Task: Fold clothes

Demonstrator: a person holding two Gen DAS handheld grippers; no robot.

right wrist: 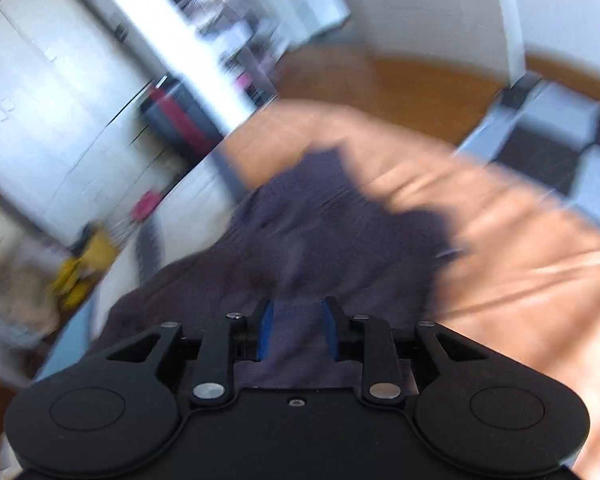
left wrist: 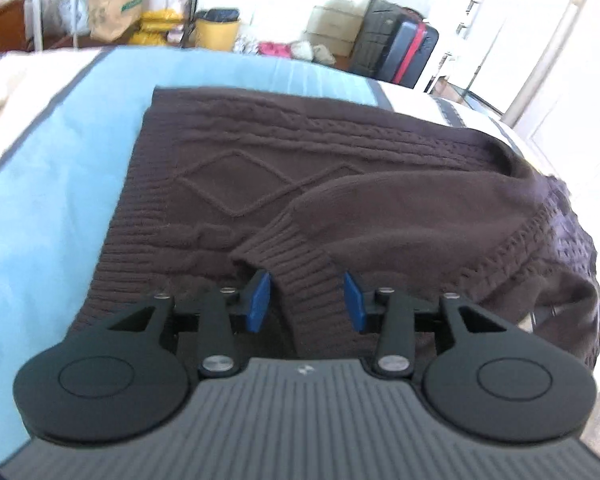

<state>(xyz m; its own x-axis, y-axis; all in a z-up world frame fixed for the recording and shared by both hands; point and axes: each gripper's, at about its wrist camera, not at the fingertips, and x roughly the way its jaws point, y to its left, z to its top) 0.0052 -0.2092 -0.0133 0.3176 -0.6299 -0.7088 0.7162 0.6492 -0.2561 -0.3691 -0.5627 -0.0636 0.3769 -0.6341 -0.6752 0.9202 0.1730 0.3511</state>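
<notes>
Left gripper (left wrist: 307, 300) straddles sweater (left wrist: 260, 168) cuff (left wrist: 300, 276); blue pads apart.

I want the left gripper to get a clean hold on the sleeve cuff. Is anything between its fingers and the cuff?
Nothing visible. The ribbed sleeve cuff of the brown cable-knit sweater already lies between the open blue pads of the left gripper, with only sweater fabric beneath it.

Left hand-held gripper (left wrist: 306, 296): black linkage arms, blue finger pads (left wrist: 259, 296), silver screws, two round black discs, grey ribbed housing with a small white mark. Right hand-held gripper (right wrist: 298, 334) — same build, but its housing was plain black.
</notes>
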